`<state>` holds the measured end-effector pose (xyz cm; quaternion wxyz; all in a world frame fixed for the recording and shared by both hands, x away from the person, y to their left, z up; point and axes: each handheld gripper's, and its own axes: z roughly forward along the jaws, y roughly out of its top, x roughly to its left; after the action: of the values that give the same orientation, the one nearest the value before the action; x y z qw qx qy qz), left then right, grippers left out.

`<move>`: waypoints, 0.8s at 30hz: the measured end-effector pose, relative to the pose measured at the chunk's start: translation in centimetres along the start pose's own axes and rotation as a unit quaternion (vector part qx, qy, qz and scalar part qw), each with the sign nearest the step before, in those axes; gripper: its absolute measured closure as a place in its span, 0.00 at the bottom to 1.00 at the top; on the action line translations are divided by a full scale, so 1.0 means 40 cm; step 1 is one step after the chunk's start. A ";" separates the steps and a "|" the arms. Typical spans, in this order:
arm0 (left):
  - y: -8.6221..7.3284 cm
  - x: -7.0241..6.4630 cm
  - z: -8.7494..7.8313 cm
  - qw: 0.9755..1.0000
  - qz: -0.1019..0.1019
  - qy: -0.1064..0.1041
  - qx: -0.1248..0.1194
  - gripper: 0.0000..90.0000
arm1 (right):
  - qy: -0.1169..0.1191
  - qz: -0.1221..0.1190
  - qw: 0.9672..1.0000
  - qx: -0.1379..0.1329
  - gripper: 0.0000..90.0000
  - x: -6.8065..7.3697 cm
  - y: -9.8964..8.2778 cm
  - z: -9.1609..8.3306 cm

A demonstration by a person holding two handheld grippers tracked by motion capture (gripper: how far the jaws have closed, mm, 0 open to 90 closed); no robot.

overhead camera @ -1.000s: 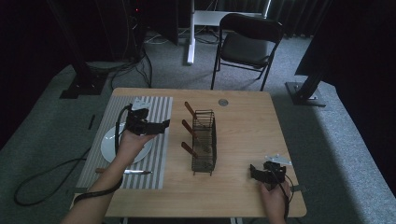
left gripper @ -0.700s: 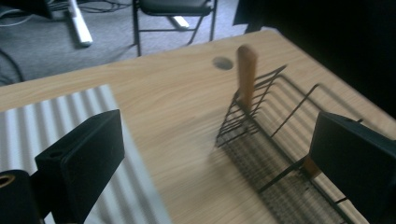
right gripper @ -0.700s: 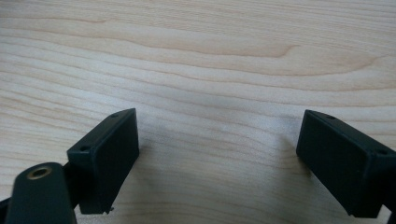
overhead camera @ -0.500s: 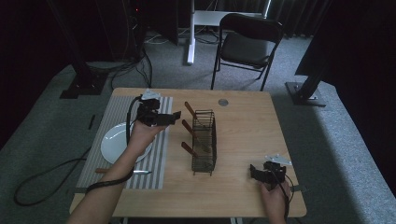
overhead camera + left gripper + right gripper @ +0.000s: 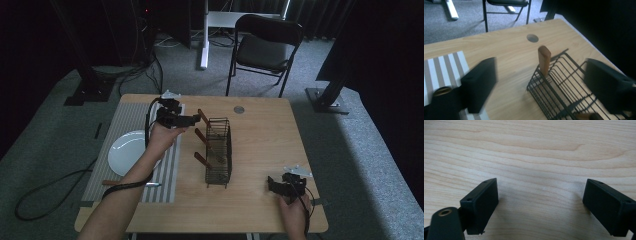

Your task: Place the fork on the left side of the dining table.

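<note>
One wooden table [image 5: 260,135] stands in the room, and one person works at it with two grippers. The left gripper [image 5: 192,119] is held up above the far left part of the table, just beside the rack [image 5: 218,150], its jaws spread wide with nothing between them. From the left gripper view those jaws frame the near end of the rack [image 5: 559,87] and one upright wooden handle [image 5: 544,60] at its corner. The right gripper [image 5: 272,184] sits low at the near right corner of the table, its jaws also spread apart and empty; the right gripper view looks along them at bare wood grain [image 5: 536,152].

There is one black wire rack, standing near the middle of the table. Three brown wooden handles [image 5: 202,116] stick out of its left side, one behind another; what they belong to I cannot tell. One striped mat [image 5: 125,120] lies along the left side of the table, with one white plate [image 5: 125,152] on it. At the near end of the mat lies one utensil [image 5: 112,183] with a brown handle. One round hole [image 5: 239,109] is set in the far edge of the tabletop. Beyond the table, one black folding chair [image 5: 265,47] stands on the grey carpet.
</note>
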<state>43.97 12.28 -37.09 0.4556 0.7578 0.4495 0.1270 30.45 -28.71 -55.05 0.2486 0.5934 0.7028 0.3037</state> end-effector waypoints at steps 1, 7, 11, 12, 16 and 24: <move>0.002 0.002 0.007 1.000 0.000 -0.001 0.003 0.17 | 0.000 0.000 1.000 0.000 0.14 0.000 0.000 0.000; 0.007 0.012 0.048 1.000 -0.009 -0.012 0.015 0.28 | 0.000 0.000 1.000 0.000 0.14 0.000 0.000 0.000; 0.005 0.015 0.070 1.000 -0.015 -0.016 0.020 0.38 | 0.000 0.000 1.000 0.000 0.14 0.000 0.000 0.000; 0.005 0.015 0.075 0.999 -0.016 -0.021 0.021 0.39 | 0.000 0.000 1.000 0.000 0.14 0.000 0.000 0.000; 0.002 0.012 0.097 0.999 -0.019 -0.031 0.036 0.46 | 0.000 0.000 1.000 0.000 0.14 0.000 0.000 0.000; -0.005 0.026 0.131 0.996 -0.056 -0.044 0.047 0.63 | 0.000 0.000 1.000 0.000 0.14 0.000 0.000 0.000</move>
<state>47.57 10.13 -40.37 0.4455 0.7566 0.4762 0.0468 30.45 -28.71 -55.05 0.2486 0.5934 0.7028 0.3037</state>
